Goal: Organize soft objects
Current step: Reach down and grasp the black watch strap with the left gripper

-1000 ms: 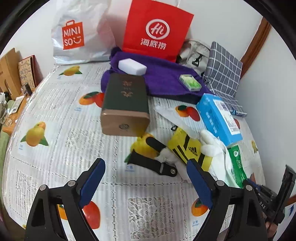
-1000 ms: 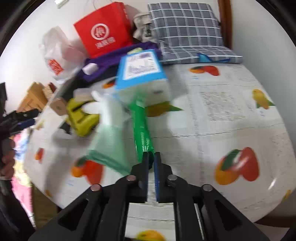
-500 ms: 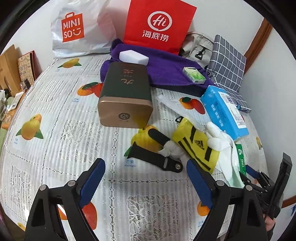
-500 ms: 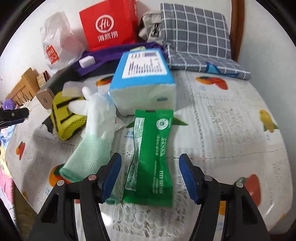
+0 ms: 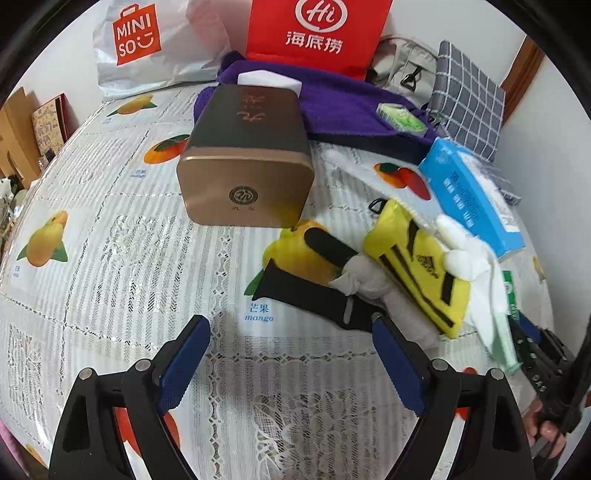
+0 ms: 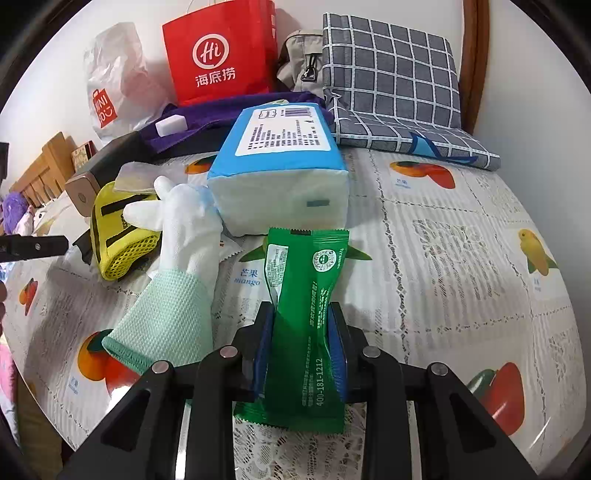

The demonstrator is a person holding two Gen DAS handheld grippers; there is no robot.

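On the fruit-print cloth my right gripper point(image 6: 300, 314) is closing, and its blue pads press both long sides of a green packet point(image 6: 310, 266), which bows between them. A white and mint glove point(image 6: 181, 258) lies just left of it. A blue tissue pack point(image 6: 280, 166) sits right behind. A yellow mesh pouch point(image 5: 417, 266) and a black strap point(image 5: 314, 299) lie in front of my left gripper point(image 5: 290, 325). That one hangs open above the cloth with nothing between its fingers.
A dark green and gold tin point(image 5: 247, 166) lies on its side mid-table. Behind it a purple towel point(image 5: 340, 99) carries a white block point(image 5: 266, 79) and a green wrapped pad point(image 5: 400, 116). A red bag point(image 5: 317, 33), a white bag point(image 5: 147, 40) and a checked cushion point(image 6: 391, 74) line the wall.
The right gripper let the hanging green packet drop flat, opened wide, then closed across its width. The left gripper sank toward the cloth, still open.
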